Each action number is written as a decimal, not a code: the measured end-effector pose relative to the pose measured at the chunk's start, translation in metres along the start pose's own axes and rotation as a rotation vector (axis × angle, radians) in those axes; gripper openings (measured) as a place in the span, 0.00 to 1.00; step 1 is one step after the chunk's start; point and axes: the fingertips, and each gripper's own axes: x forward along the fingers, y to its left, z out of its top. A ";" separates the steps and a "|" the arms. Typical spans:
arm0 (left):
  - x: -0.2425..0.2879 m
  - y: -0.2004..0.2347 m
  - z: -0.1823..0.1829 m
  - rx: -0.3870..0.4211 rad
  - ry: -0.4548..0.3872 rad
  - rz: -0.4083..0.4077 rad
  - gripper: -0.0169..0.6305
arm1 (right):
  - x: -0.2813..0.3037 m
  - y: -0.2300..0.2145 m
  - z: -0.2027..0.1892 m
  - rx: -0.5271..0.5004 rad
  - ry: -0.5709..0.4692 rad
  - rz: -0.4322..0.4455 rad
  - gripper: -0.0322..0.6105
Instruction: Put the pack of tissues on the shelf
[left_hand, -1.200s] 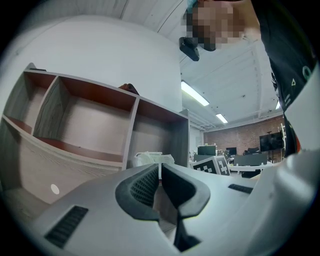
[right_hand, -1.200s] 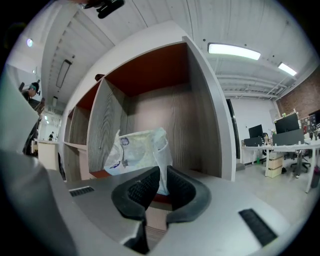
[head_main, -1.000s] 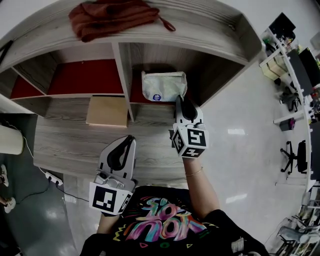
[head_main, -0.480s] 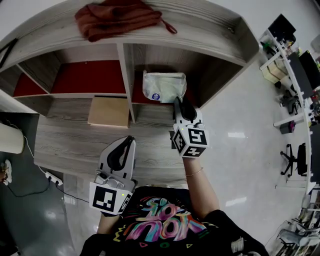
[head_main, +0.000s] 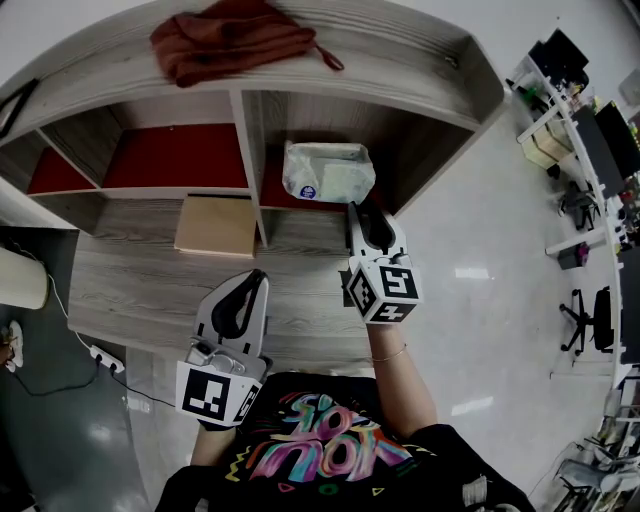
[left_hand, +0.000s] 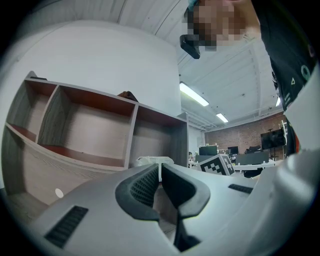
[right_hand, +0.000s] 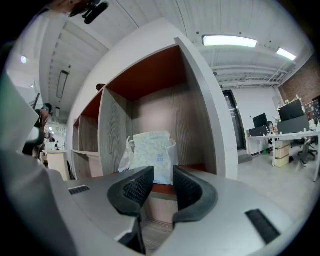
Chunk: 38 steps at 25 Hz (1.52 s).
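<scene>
Tissues lie in the shelf (head_main: 250, 150): the pack of tissues (head_main: 328, 172) stands upright on the red board of the right-hand compartment. With the forearm stretched forward, the right gripper (head_main: 360, 210) points at the pack from just in front, not touching it. Its jaws are slightly apart with nothing between them. The left gripper (head_main: 252, 280) is held lower, close to the person's torso, its jaws pressed together and empty.

Head view looks steeply down on the shelf (head_main: 400, 48); both gripper views face it from low.
</scene>
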 end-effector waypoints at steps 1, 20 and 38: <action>0.001 0.000 0.001 0.002 -0.001 -0.001 0.08 | -0.002 0.000 0.002 0.002 -0.001 0.006 0.23; 0.018 -0.008 0.012 0.022 -0.013 -0.031 0.08 | -0.076 0.038 0.060 -0.026 -0.038 0.348 0.23; 0.009 -0.016 -0.008 -0.048 0.025 -0.047 0.08 | -0.150 0.050 0.066 -0.037 -0.068 0.489 0.08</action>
